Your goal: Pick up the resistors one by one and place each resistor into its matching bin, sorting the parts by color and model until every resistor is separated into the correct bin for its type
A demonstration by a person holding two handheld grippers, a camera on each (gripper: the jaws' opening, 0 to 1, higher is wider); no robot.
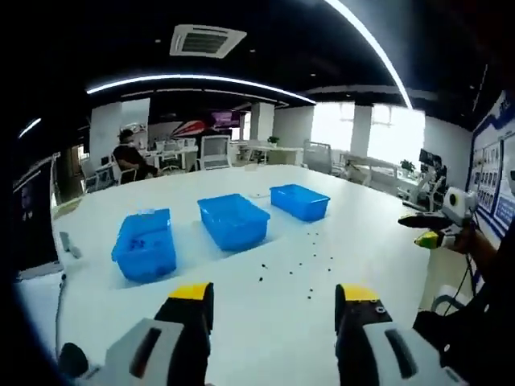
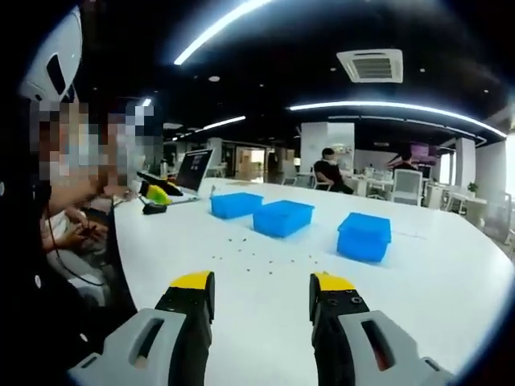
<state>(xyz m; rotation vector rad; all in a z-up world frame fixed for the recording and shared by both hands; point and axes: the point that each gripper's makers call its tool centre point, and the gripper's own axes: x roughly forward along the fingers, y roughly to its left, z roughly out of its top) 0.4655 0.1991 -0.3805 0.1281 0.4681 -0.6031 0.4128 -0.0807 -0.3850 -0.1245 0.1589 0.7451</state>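
Three blue bins stand in a row on the white table: in the left gripper view a left bin (image 1: 146, 245), a middle bin (image 1: 233, 220) and a right bin (image 1: 299, 201). Small dark resistors (image 1: 304, 272) lie scattered on the table in front of them. My left gripper (image 1: 276, 303) hangs open above the near table, nothing between its yellow-tipped fingers. The right gripper view has the same bins (image 2: 282, 217) and the scattered resistors (image 2: 256, 259) beyond my right gripper (image 2: 261, 291), which is also open and empty. The right gripper (image 1: 438, 229) shows at the right edge of the left gripper view.
A white table (image 1: 354, 233) spreads wide around the bins. A laptop (image 2: 191, 173) sits at the table's far left corner. A person (image 2: 68, 209) sits close at the left. Chairs and desks (image 1: 213, 151) stand behind, with a seated person (image 1: 129, 157).
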